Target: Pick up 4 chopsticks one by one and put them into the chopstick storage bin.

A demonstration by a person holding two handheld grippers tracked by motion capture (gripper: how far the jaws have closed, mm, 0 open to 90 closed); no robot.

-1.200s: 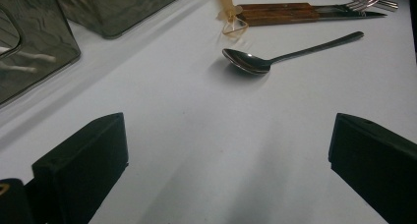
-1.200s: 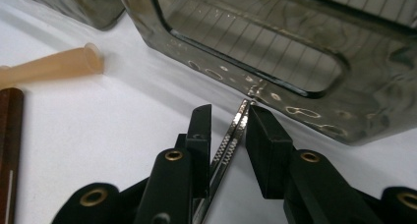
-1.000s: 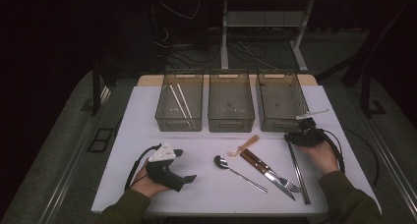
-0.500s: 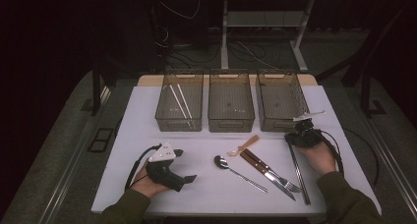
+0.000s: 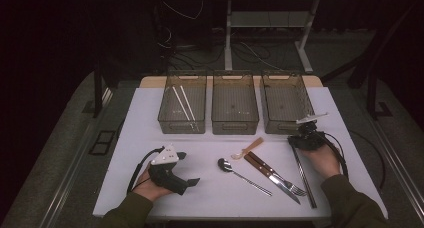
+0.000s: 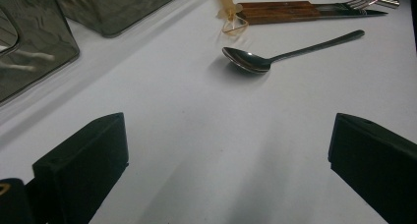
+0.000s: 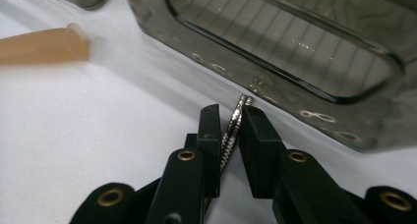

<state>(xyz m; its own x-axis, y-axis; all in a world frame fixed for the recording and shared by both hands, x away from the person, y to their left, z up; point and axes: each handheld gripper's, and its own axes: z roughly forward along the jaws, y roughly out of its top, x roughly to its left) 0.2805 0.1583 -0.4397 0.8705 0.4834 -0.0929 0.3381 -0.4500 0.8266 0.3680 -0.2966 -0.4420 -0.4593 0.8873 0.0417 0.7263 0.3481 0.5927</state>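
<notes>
1. My right gripper (image 5: 301, 136) sits at the right of the white table (image 5: 150, 113), just in front of the right-hand bin (image 5: 286, 99). In the right gripper view its jaws are nearly together around the tip of a pair of metal chopsticks (image 7: 235, 123); one jaw touches the metal, but I cannot tell whether both press on it.
2. The chopsticks (image 5: 303, 178) run from that gripper back toward me along the table's right side, lying flat beside my right hand (image 5: 325, 160).
3. My left gripper (image 5: 186, 169) rests on the table at the left, held in my left hand (image 5: 150, 187). Its jaws stand wide apart with bare table between them.
4. In the left gripper view a metal spoon (image 6: 275, 54) lies ahead of those jaws, well apart from them, bowl nearer and handle pointing away to the right.
5. Beyond the spoon lie a small tan plastic spoon (image 6: 231, 15) and a wooden-handled knife and fork (image 6: 314, 10), side by side.
6. Three smoky clear bins stand in a row at the back of the table; the left bin (image 5: 182, 105) holds a pair of pale chopsticks (image 5: 182, 102), and the middle bin (image 5: 235, 103) is beside it.
</notes>
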